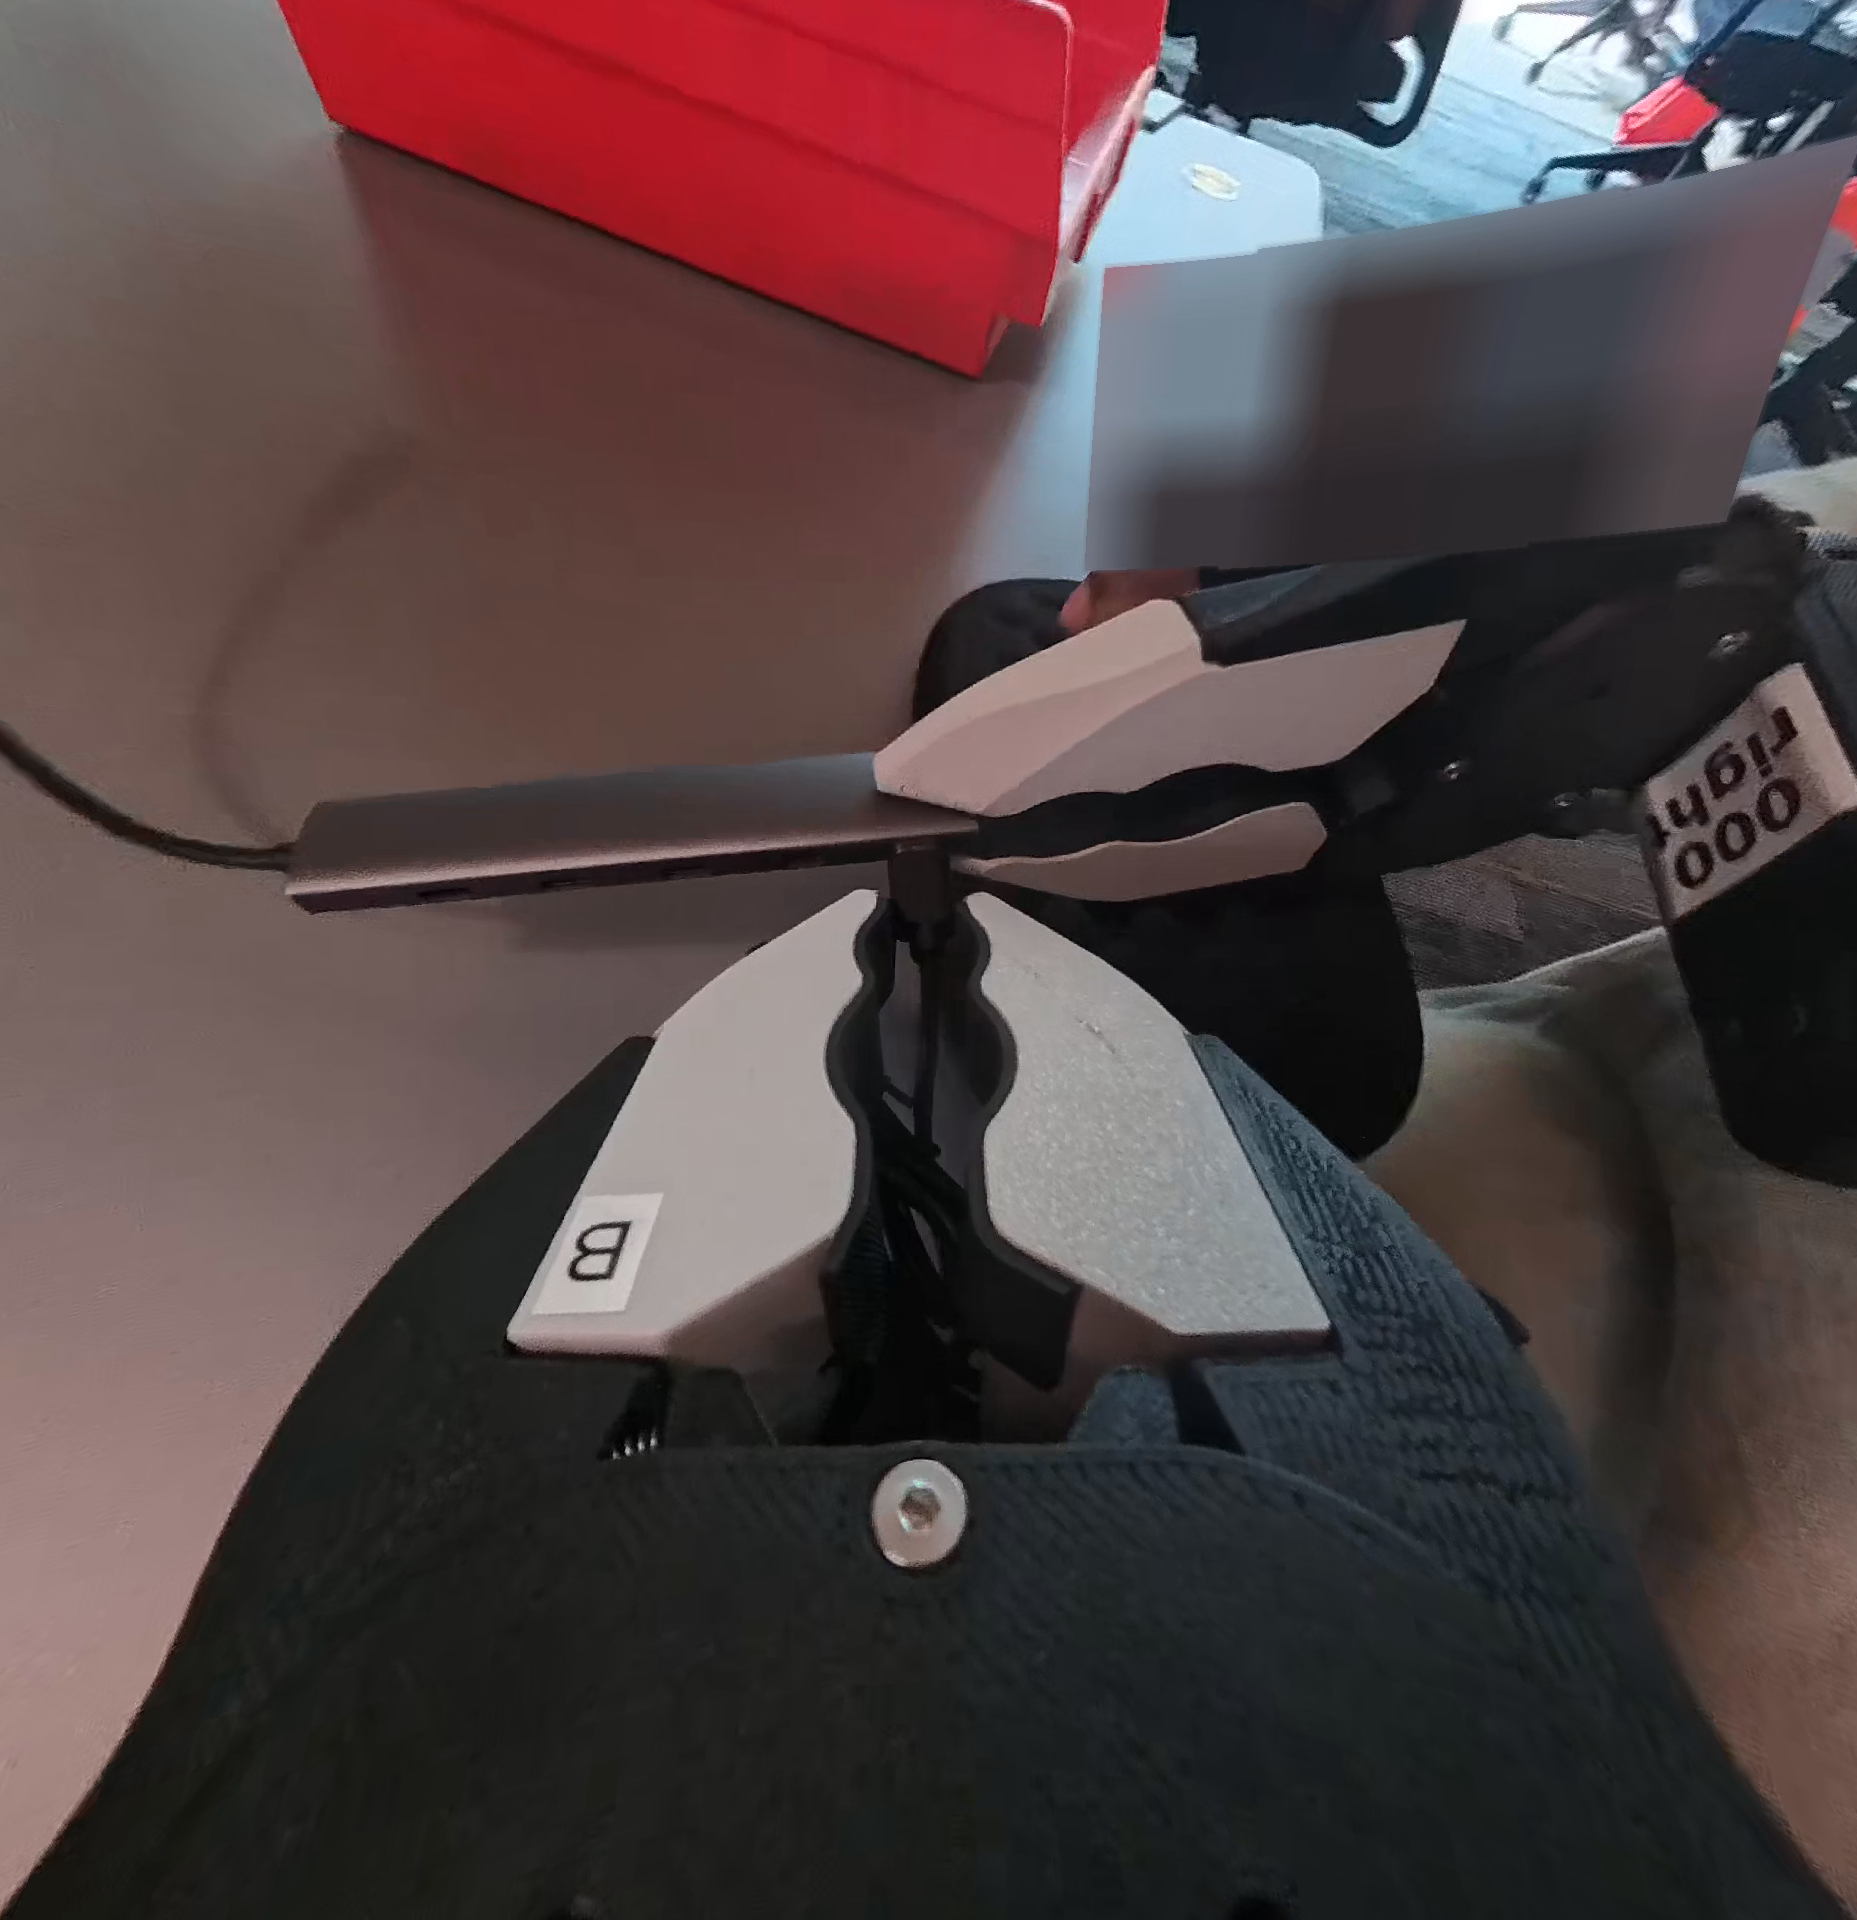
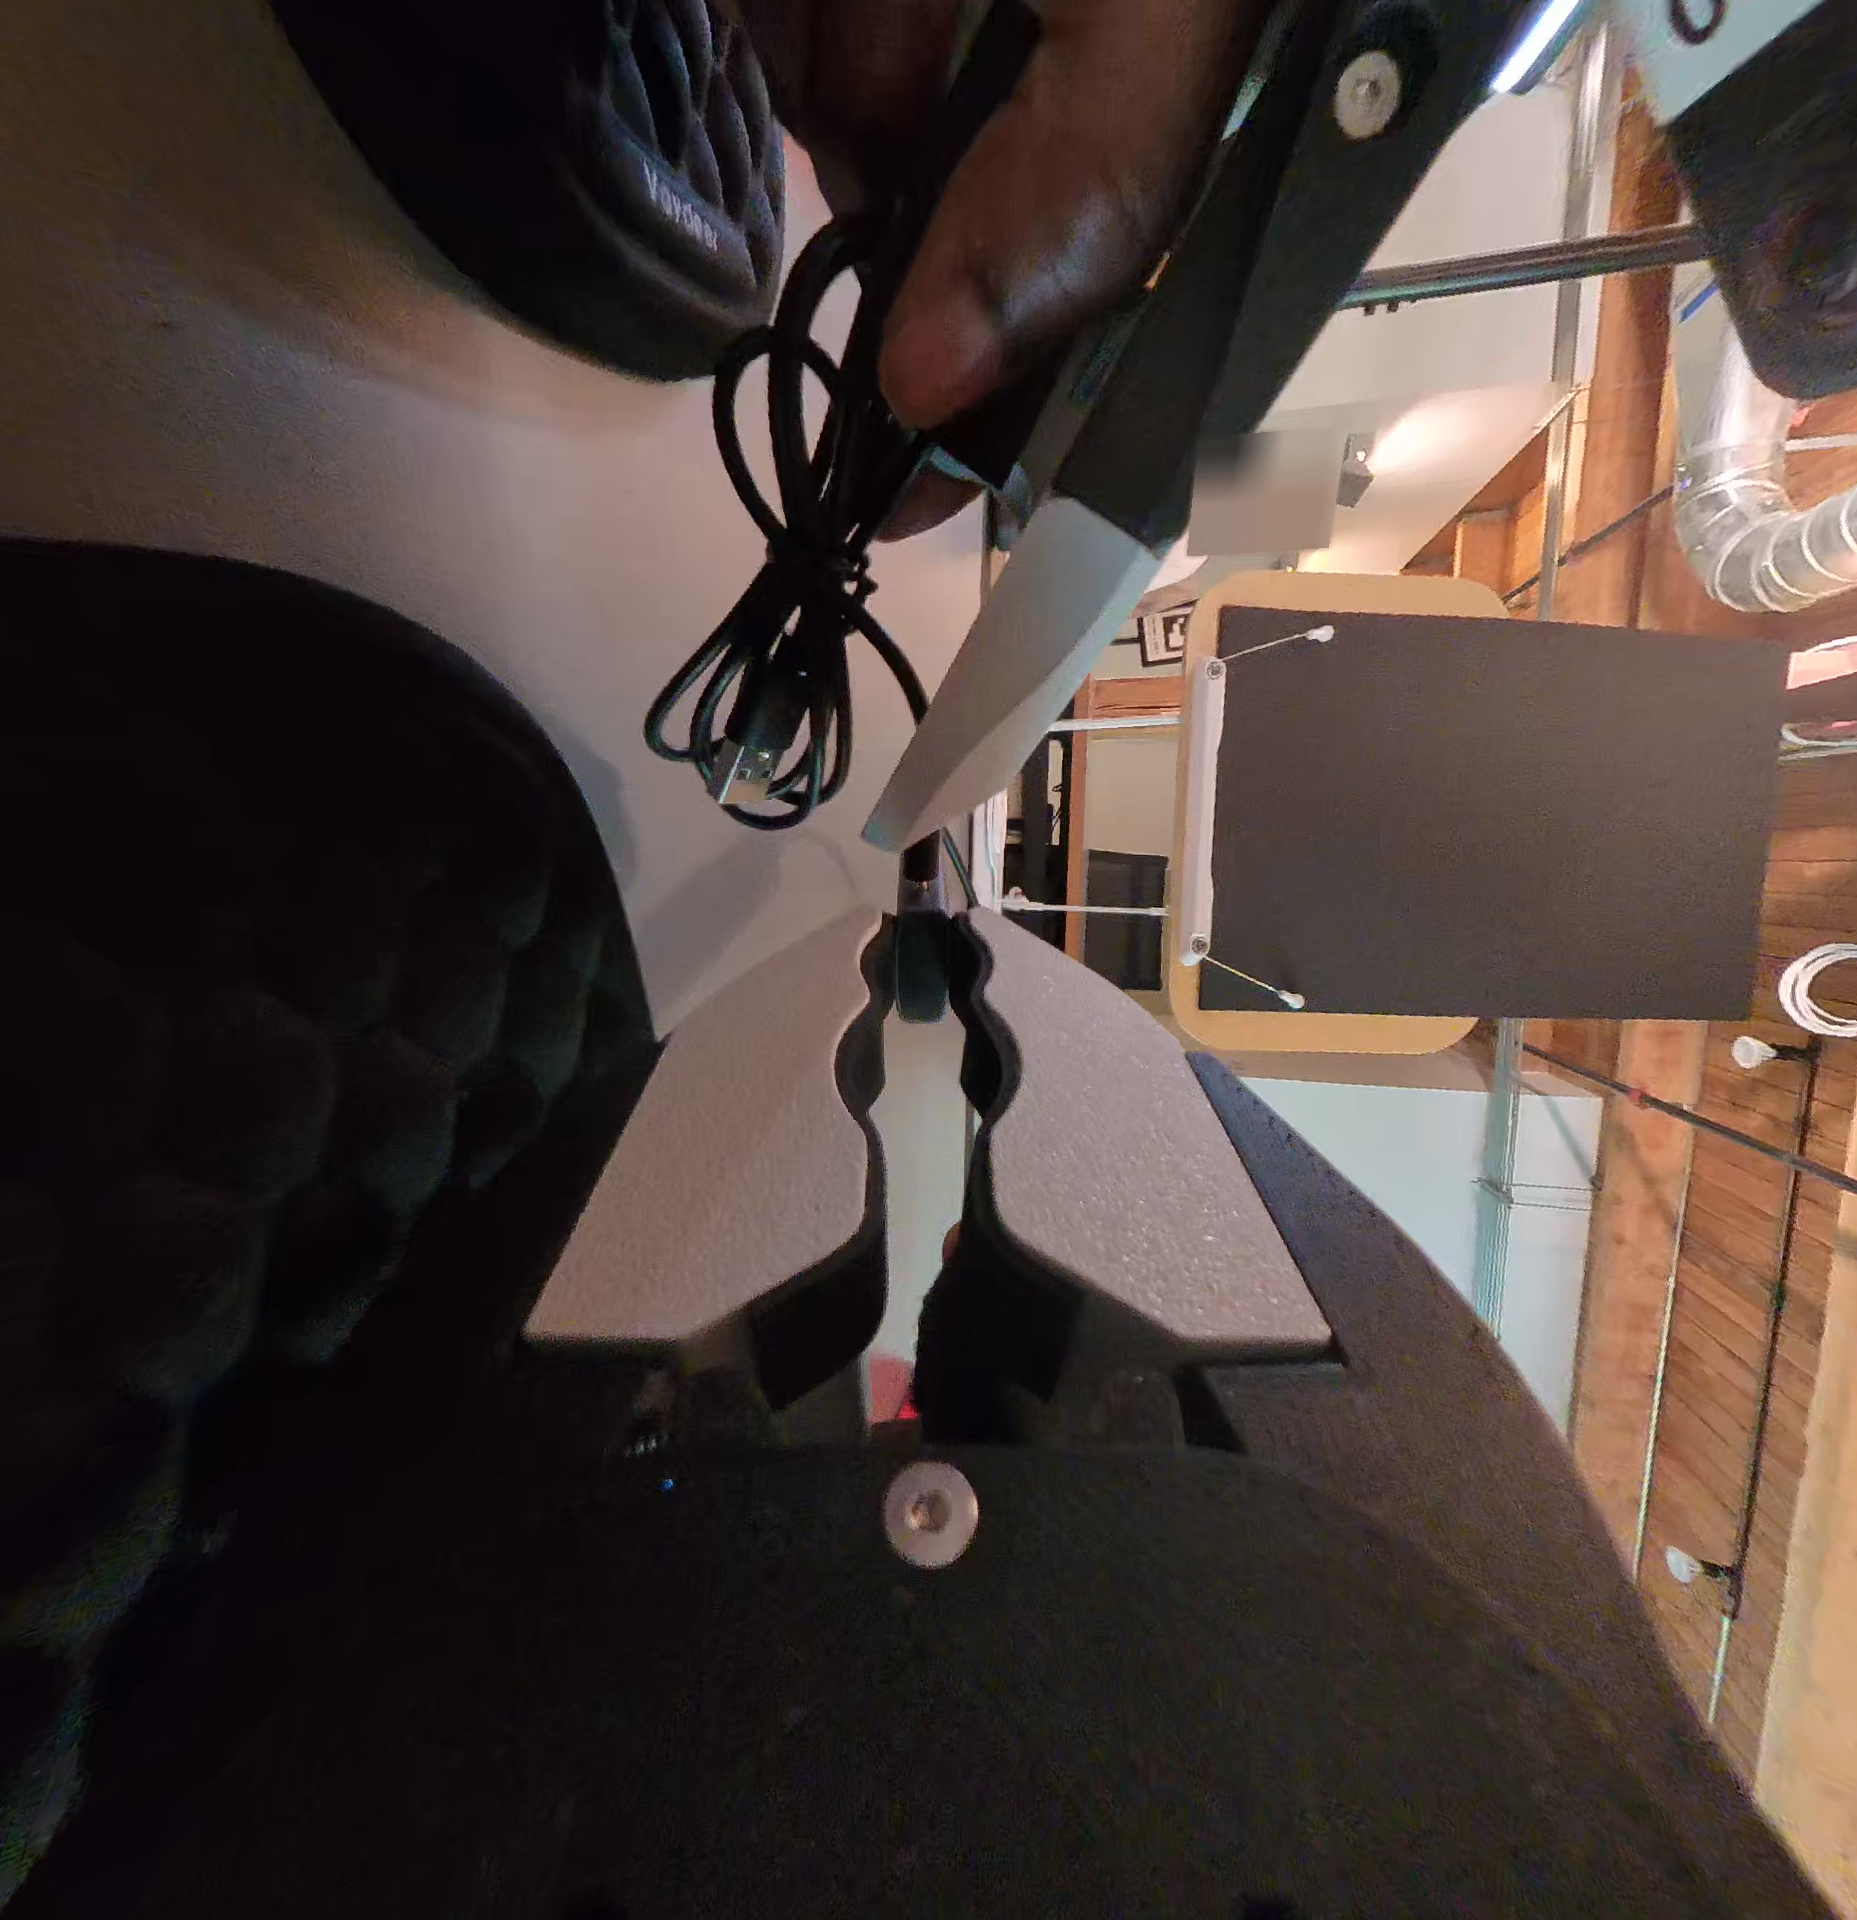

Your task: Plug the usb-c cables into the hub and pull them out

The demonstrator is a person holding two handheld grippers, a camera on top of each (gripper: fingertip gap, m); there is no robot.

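Observation:
A slim grey USB hub (image 1: 591, 821) is held level over the dark table, its own black lead (image 1: 82, 800) trailing off to the left. My right gripper (image 1: 934, 826) comes in from the right and is shut on the hub's right end; its own view shows that end edge-on (image 2: 919, 971) between the fingers. My left gripper (image 1: 916, 909) is shut on a black USB-C plug (image 1: 916, 883) whose tip meets the hub's near side beside the right gripper. The rest of that cable hangs as a tied bundle (image 2: 789, 665) with a USB-A plug (image 2: 742, 774).
A red box (image 1: 747, 156) stands at the back of the table (image 1: 332, 520). A person's beige clothing (image 1: 1578, 1299) and a black padded item (image 1: 1267, 987) lie close on the right. Office chairs stand beyond the table.

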